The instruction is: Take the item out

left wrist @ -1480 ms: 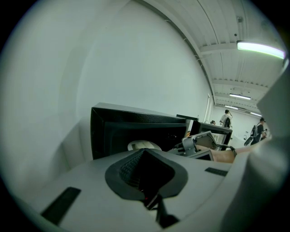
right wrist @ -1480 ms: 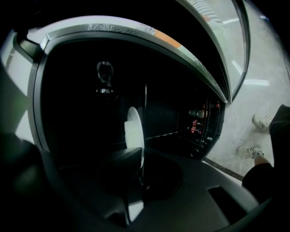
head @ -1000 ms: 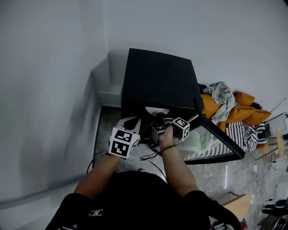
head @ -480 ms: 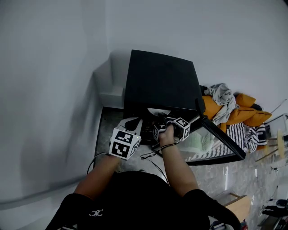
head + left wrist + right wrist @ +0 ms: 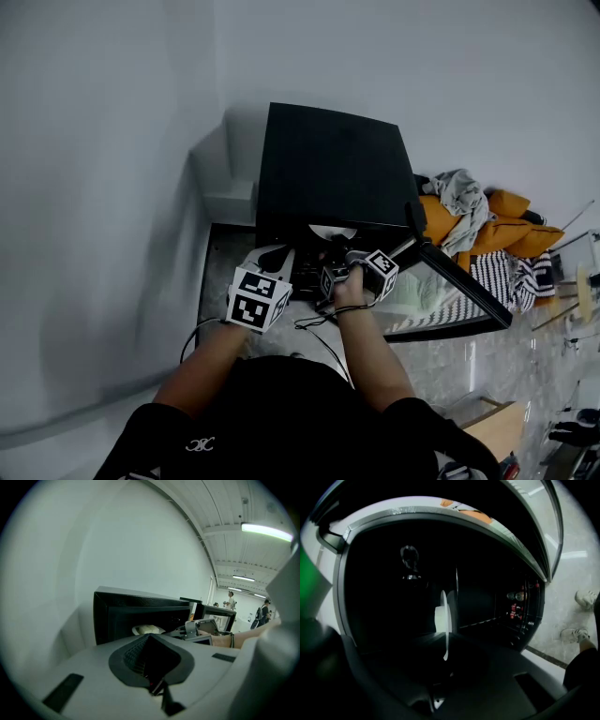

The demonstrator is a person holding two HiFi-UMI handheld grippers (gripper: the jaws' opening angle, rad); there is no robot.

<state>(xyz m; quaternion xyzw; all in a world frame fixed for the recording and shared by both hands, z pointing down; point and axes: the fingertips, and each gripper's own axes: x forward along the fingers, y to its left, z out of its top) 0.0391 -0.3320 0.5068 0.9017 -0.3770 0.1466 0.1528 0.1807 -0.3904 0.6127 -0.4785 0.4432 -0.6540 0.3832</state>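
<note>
1. The right gripper (image 5: 343, 255) reaches into the mouth of the black microwave oven (image 5: 328, 164). In the right gripper view the jaws are drawn nearly together. The thin rim of the white plate (image 5: 443, 620) runs down into the dark cleft between them, so they look closed on it.
2. The left gripper (image 5: 274, 255) hangs outside the cavity, at about 9 o'clock from the right one. In its own view the jaws meet with nothing between them.
3. The plate (image 5: 330, 232) lies inside the oven, just past the front edge, at 12 o'clock from the right gripper. Only a pale arc of it shows from the head view.
4. In the right gripper view the plate appears edge-on as a narrow white sliver against the unlit cavity. From the left gripper view it is a pale, low shape (image 5: 147, 629) on the oven floor.
5. The oven door (image 5: 459, 281) stands swung open toward 3 o'clock.
6. A heap of orange and striped cloth (image 5: 487, 230) lies beyond it at 2 o'clock.
</note>
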